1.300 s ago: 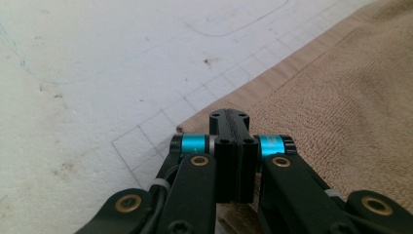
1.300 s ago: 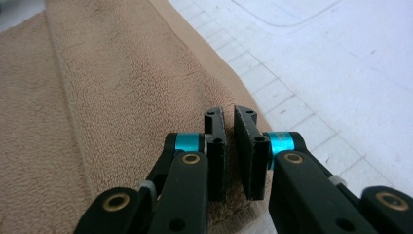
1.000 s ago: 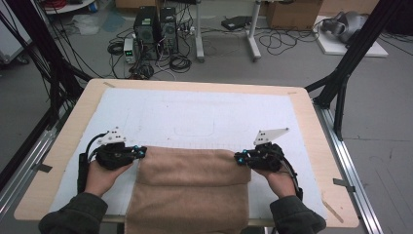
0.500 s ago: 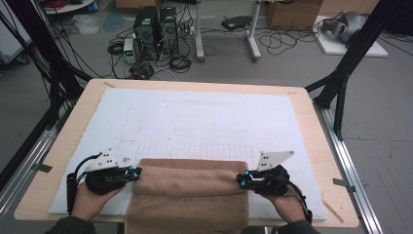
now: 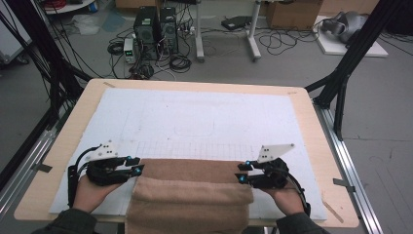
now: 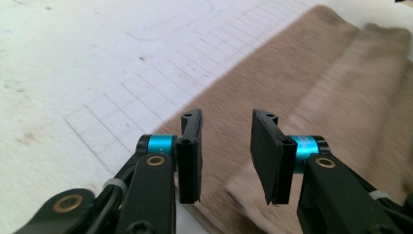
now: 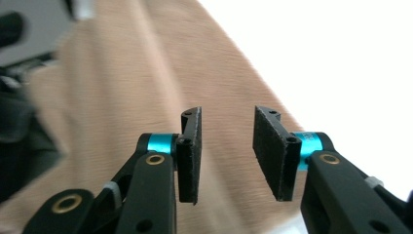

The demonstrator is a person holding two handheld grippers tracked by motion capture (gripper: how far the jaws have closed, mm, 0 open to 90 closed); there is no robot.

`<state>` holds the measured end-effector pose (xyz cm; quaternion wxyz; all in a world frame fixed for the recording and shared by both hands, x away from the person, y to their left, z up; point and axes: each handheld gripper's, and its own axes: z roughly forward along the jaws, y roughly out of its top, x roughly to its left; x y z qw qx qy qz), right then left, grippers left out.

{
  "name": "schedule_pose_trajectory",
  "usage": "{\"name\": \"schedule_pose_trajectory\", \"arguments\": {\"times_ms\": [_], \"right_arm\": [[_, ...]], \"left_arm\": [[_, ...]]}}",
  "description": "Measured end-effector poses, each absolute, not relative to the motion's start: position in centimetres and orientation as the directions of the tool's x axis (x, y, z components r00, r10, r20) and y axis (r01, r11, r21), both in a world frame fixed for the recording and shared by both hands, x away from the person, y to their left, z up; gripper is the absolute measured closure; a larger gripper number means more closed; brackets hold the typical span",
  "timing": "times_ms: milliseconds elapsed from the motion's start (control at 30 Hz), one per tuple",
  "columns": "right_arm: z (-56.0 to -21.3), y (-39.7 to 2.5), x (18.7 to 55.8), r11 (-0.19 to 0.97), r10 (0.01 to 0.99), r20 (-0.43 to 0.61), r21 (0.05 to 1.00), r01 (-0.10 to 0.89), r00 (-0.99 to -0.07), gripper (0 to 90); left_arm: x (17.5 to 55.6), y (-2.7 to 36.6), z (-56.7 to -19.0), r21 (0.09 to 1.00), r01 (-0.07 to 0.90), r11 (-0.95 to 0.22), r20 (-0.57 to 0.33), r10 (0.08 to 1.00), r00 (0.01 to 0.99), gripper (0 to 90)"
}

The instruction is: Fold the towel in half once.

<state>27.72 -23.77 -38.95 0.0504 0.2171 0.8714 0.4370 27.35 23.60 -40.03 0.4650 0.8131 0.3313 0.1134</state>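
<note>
Handling a soft brown towel (image 5: 190, 195) with both claws open.
It looks light and limp; left claw (image 5: 137, 165) and right claw (image 5: 240, 173) should pinch the corners just ahead.

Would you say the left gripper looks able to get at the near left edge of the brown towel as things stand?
Probably yes: the left gripper hovers with jaws open right over the towel edge, nothing lying between.
</note>
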Motion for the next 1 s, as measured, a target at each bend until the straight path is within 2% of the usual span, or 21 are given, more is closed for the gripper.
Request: {"name": "schedule_pose_trajectory", "arguments": {"times_ms": [200,333,567,667,733,800,867,933,1000], "right_arm": [[-41.1,-23.7,31.0,0.544,0.495,0.089,0.743,0.388,-0.864,52.1],[-42.9,-23.9,32.0,0.535,0.532,0.099,0.73,0.425,-0.841,45.9],[-44.5,-24.5,32.7,0.523,0.536,0.143,0.717,0.46,-0.832,42.1],[-44.5,-24.4,32.7,0.527,0.536,0.138,0.716,0.458,-0.833,42.4],[-44.5,-24.4,32.7,0.53,0.527,0.144,0.715,0.456,-0.838,46.5],[-44.5,-24.3,32.7,0.534,0.511,0.155,0.714,0.453,-0.846,55.0],[-44.5,-24.2,32.7,0.538,0.499,0.168,0.709,0.456,-0.85,59.3],[-44.4,-24.2,32.7,0.54,0.48,0.192,0.704,0.461,-0.856,67.8],[-44.4,-24.2,32.7,0.548,0.464,0.203,0.699,0.459,-0.862,74.2]], "left_arm": [[30.0,23.2,-42.1,0.793,0.479,-0.377,-0.114,0.68,0.724,55.0],[31.0,23.0,-43.0,0.773,0.499,-0.391,-0.101,0.7,0.707,53.1],[31.6,22.7,-44.3,0.736,0.528,-0.424,-0.094,0.708,0.7,43.7],[31.4,22.6,-44.3,0.736,0.527,-0.425,-0.089,0.71,0.698,44.8],[31.2,22.5,-44.3,0.737,0.52,-0.431,-0.092,0.699,0.709,50.7],[31.0,22.4,-44.3,0.739,0.51,-0.441,-0.085,0.689,0.72,59.1],[31.0,22.5,-44.3,0.737,0.521,-0.431,-0.103,0.69,0.717,61.7],[31.1,22.7,-44.2,0.735,0.529,-0.424,-0.119,0.687,0.716,65.6],[31.1,22.7,-44.2,0.735,0.527,-0.426,-0.125,0.679,0.723,73.6]]}}
